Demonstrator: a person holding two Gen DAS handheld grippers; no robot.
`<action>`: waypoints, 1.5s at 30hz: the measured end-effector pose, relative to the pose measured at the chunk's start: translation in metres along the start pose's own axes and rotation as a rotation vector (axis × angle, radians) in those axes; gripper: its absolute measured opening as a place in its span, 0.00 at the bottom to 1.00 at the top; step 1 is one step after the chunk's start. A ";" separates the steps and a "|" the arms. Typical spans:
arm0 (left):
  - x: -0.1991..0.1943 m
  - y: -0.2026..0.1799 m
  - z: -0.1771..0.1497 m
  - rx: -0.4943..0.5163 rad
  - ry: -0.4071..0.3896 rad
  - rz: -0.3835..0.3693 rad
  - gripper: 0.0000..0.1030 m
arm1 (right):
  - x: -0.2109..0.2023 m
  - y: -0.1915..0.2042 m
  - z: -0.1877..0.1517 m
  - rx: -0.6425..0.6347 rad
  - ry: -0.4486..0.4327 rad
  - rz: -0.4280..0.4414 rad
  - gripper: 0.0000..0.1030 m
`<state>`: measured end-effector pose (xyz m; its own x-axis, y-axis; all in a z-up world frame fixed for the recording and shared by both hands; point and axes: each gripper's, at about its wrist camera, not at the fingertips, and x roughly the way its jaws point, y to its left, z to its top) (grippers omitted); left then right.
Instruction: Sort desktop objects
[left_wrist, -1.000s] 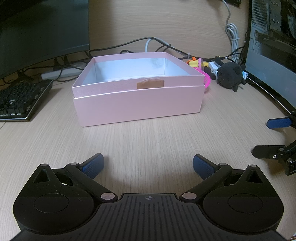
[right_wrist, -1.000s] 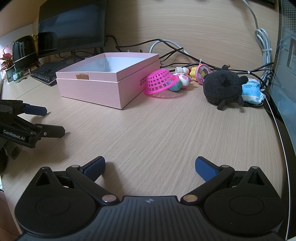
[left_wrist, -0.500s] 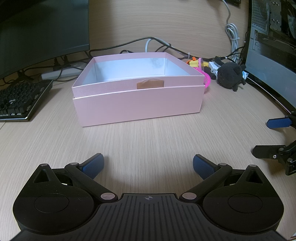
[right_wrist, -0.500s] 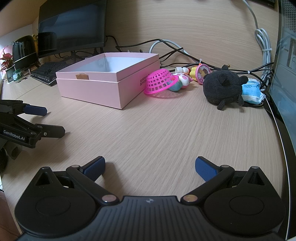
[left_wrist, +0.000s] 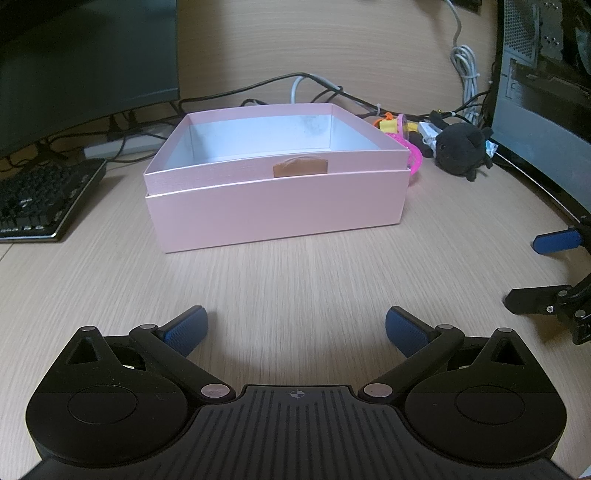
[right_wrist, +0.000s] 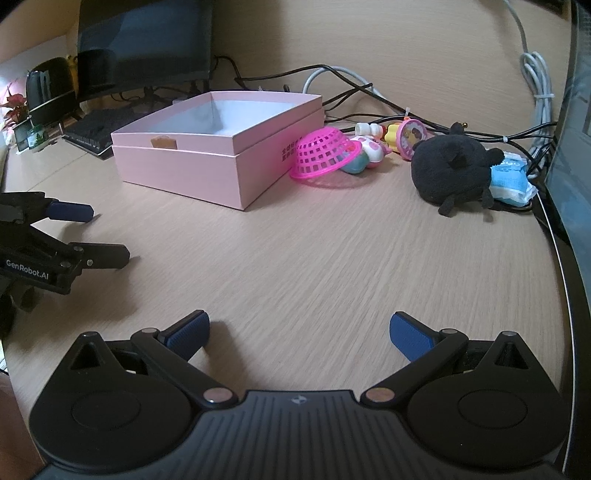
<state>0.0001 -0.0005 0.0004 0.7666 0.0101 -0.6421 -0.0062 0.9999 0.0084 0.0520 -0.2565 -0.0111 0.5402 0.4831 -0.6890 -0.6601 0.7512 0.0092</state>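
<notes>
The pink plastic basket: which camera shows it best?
The right wrist view: the pink basket lies tipped over beside the pink box, its mesh fully visible. In the left wrist view only a sliver peeks out behind the box's corner.

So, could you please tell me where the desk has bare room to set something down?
The widest bare stretch of desk lies between both open tools and the pink box, reaching to the black plush. It is crowded right of the box: the pink basket, small toys and cables sit close together.
</notes>
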 end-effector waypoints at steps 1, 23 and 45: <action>0.000 0.000 0.000 0.000 0.000 0.001 1.00 | 0.000 0.002 0.000 0.008 0.004 -0.011 1.00; -0.028 0.040 0.043 -0.009 -0.022 0.101 1.00 | 0.052 -0.024 0.122 0.245 -0.167 -0.059 0.66; 0.011 0.084 0.057 -0.047 -0.012 0.045 1.00 | 0.107 0.024 0.183 0.359 -0.161 0.124 0.69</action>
<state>0.0450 0.0830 0.0378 0.7725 0.0557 -0.6326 -0.0713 0.9975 0.0008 0.1895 -0.1041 0.0483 0.5616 0.6227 -0.5448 -0.5166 0.7782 0.3570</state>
